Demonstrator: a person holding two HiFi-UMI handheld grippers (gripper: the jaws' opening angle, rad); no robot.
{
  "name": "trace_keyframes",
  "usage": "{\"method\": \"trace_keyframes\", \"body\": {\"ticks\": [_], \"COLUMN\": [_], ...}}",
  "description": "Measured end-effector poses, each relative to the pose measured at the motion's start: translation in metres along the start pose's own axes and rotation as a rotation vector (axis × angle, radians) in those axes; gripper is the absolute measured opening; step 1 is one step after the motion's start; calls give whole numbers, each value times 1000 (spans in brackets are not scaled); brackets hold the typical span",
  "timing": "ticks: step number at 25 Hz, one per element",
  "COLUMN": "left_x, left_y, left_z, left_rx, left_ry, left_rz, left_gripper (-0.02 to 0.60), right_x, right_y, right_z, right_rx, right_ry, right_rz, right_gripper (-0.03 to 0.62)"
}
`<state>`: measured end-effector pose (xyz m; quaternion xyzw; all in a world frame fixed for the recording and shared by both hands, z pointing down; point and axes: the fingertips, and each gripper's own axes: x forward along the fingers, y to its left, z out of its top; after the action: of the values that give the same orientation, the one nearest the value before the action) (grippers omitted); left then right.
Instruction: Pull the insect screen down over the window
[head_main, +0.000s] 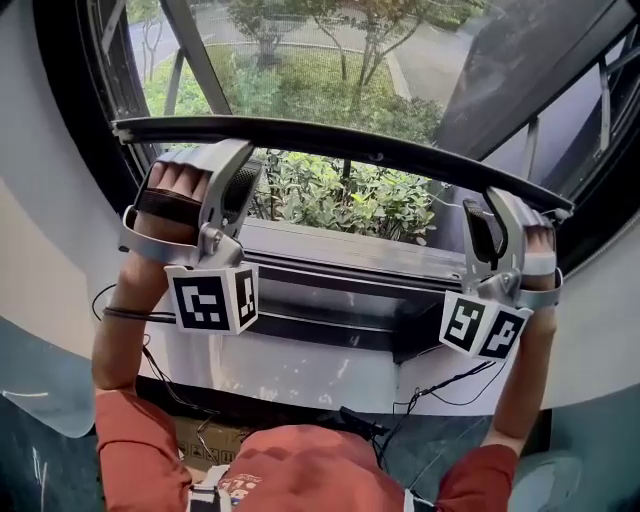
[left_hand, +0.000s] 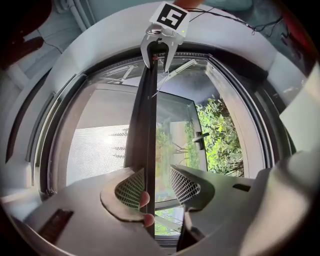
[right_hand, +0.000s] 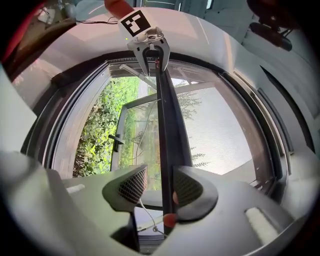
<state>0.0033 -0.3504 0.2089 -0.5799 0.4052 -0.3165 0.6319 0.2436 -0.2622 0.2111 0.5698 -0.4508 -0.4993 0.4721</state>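
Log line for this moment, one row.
task: screen pull-down | bar: partway down | left tool: open, astride bar | right tool: open, astride bar

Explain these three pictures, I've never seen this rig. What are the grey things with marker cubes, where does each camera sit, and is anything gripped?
There is no robot here. A person holds a hand-worked two-jaw gripper in each hand, and the marker cubes are parts of those grippers. The head view comes from a camera on the person's head, looking down at a window. It shows the left gripper at its left and the right gripper at its right. The other two pictures come from a camera on each gripper, looking along its jaws. Both grippers sit on the dark bar at the foot of the insect screen, one near each end. In each gripper view the bar lies against one pad with a gap to the other. So the jaws are open, seemingly hooked over the bar, not clamped.
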Motion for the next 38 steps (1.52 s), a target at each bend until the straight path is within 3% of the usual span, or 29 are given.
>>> {"method": "trace_keyframes", "body": {"ticks": [4, 17, 20, 31, 38], "left_x": [-7, -11, -15, -25, -29], "left_y": [-33, -49, -69, -99, -125], "left_z": [0, 1, 0, 2, 2], "left_rx": [-12, -44, -53, -69, -80], "left_ry": [1, -1, 0, 1, 7], "left_rz": [-39, -141, -172, -199, -271], "left_gripper": [163, 161, 161, 161, 158], "right_x": [-8, -10, -12, -21, -25], "right_y": [31, 48, 70, 101, 127], "right_z": [0, 0, 0, 0, -2], "right_rx": [19, 103, 126, 168, 189], "right_ry": [4, -8, -6, -5, 1], "right_rz": [49, 148, 198, 210, 277], "right_gripper": [169, 169, 169, 170, 170]}}
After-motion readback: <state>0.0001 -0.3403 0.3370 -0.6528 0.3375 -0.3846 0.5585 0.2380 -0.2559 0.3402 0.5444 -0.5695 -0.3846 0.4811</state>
